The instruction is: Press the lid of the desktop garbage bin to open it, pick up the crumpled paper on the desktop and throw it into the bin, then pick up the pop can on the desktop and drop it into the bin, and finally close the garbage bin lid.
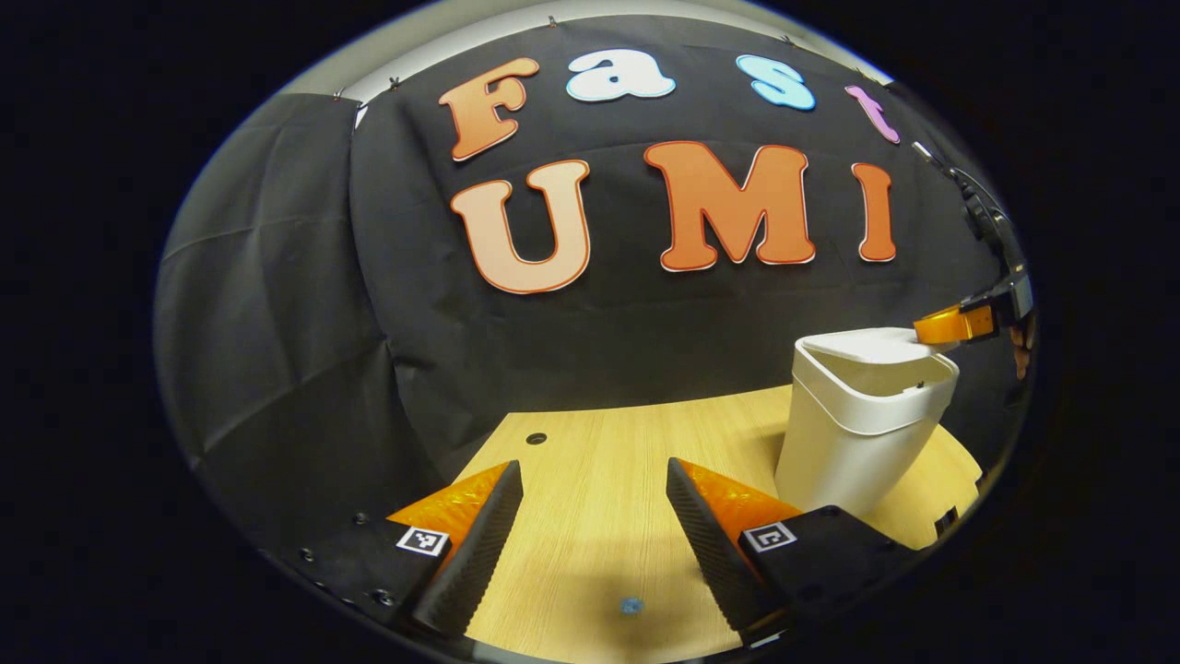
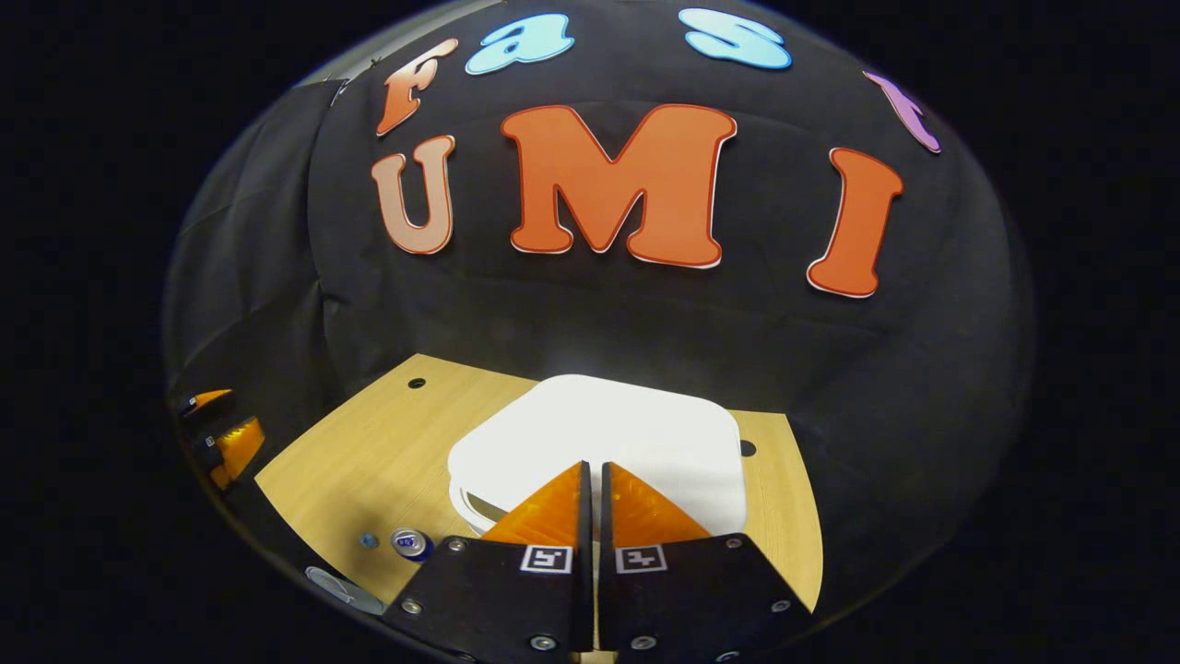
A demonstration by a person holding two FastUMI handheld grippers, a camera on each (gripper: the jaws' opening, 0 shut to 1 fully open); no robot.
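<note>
We see the white bin [image 1: 862,420] at 3 o'clock in the left gripper view, its lid [image 2: 608,443] down. The right gripper [image 2: 595,480], fingers nearly together and holding nothing, has its tips over the lid; contact is hard to judge. The left gripper [image 1: 595,516] hangs wide open and empty over the wooden table [image 1: 599,452]. At 7 o'clock in the right gripper view stands the can [image 2: 410,542], partly cut off.

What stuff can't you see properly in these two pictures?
- Inside of the bin: hidden by its lid in both views.
- Right gripper touching the lid: in the right gripper view its own fingers cover the spot.
- Pop can: small and near the right gripper view's edge, details unreadable.
- Left gripper: its base is cut off by the left gripper view's edge.
</note>
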